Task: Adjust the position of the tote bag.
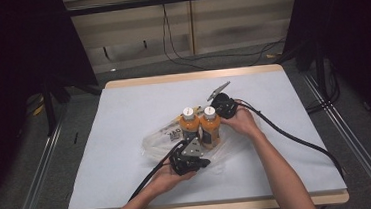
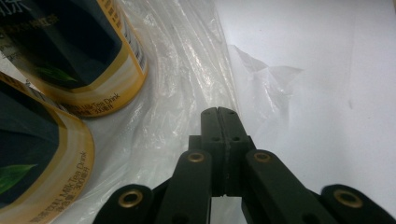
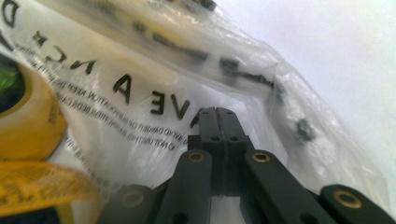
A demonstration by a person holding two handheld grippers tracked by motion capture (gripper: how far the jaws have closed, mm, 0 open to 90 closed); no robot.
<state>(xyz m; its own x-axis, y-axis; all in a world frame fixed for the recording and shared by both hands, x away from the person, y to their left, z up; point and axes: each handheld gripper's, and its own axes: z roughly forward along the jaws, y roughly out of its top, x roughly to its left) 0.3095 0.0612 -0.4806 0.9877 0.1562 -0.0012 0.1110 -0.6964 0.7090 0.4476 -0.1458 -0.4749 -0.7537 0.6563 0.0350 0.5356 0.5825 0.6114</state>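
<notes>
Clear plastic is what both hands are working on: a thin transparent bag (image 1: 176, 135) with black warning print is lying crumpled near the middle of the white-covered table (image 1: 129, 179), and two bottles are standing upright side by side on or in it; whether the film is around them or merely under them I cannot tell.

Going left to right in the high view, the left hand-held gripper (image 1: 187, 157) is sitting at the near edge of the bag, just in front of the bottles. In the left gripper view its jaws are lying pressed together with the film (image 2: 187, 84) directly ahead of the tips; it looks to be pinching an edge of the plastic, though the grip itself is hard to make out. Next is the left bottle (image 1: 189, 125), then the right bottle (image 1: 210, 127), touching each other, each with orange-yellow contents and a white cap. The right hand-held gripper (image 1: 222, 105) is lying beside the right bottle at the far side of the bag, its jaws likewise closed flat, with printed film (image 3: 140, 93) bunched around them.

Judging by this, the step in hand is bagging the bottles, with both grippers taking hold of the bag's mouth. The next move is probably calling for a firm pinch on opposite edges and a careful pull, without tipping either bottle.

Count: one bag, two bottles, two hand-held grippers, one table.
</notes>
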